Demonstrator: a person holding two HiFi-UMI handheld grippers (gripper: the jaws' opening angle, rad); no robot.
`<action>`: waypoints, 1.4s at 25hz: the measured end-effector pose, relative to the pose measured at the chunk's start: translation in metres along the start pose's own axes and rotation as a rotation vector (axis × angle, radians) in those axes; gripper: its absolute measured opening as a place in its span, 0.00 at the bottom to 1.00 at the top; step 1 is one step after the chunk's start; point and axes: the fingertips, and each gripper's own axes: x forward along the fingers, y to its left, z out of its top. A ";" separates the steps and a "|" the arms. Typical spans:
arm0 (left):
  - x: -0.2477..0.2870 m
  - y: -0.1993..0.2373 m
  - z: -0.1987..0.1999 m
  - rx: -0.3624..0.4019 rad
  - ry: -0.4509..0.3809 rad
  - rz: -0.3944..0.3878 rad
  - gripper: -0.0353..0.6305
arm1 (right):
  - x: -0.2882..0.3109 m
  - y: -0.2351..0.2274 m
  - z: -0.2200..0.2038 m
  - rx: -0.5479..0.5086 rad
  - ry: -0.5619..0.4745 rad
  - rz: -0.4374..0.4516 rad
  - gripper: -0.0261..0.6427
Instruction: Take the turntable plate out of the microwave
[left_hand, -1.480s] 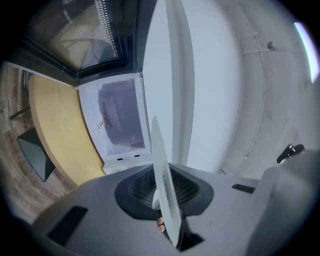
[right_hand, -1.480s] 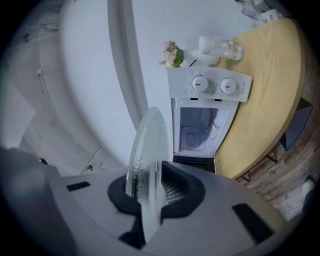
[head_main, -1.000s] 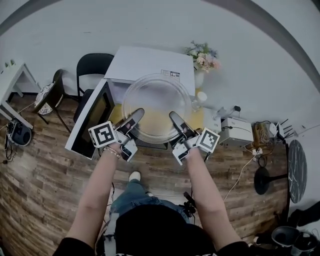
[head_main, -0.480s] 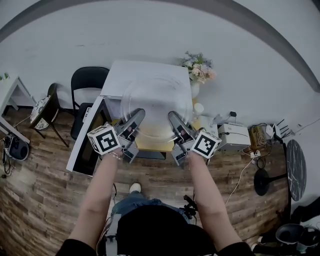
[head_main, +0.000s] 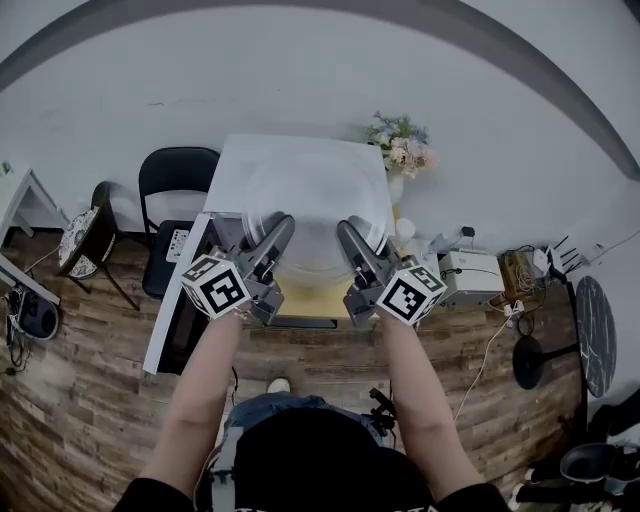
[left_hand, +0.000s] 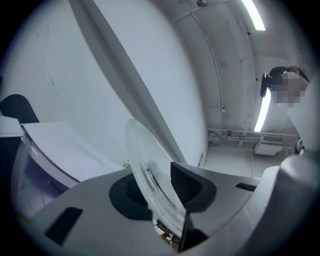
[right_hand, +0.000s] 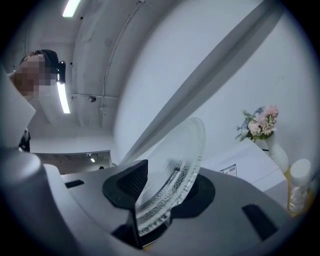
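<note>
Since a second ago both grippers and the glass have risen. Then the turntable plate (head_main: 312, 195) hung before the oven's mouth; now we see it over the white top of the microwave (head_main: 235, 165).

Nearest us, two bare forearms reach forward. The left gripper (head_main: 279, 229) takes the plate's near-left rim. In the left gripper view the glass stands slantwise between the pads. Its jaws have just been opening a little: narrow gap, rim between them and borne by them. The right gripper (head_main: 349, 233) takes the near-right rim. Its jaws have also just been opening, somewhat wider than the left, with the glass leaning across from pad to pad.

We note the plate rests on no surface and is carried by the two grippers alone. Below it lie a yellow surface (head_main: 300, 298) and, at left, the open microwave door (head_main: 172, 318). Farther off: a black chair (head_main: 175, 180) at left and flowers (head_main: 403, 143) at right, against the white wall.
</note>
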 end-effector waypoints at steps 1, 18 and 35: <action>0.002 0.001 0.002 0.012 0.000 -0.005 0.20 | 0.003 0.000 0.001 -0.015 -0.005 0.002 0.26; 0.040 -0.001 0.042 0.272 -0.094 -0.057 0.25 | 0.032 -0.006 0.048 -0.221 -0.127 0.088 0.28; 0.070 -0.039 0.097 0.415 -0.154 -0.085 0.26 | 0.050 0.014 0.114 -0.331 -0.213 0.177 0.30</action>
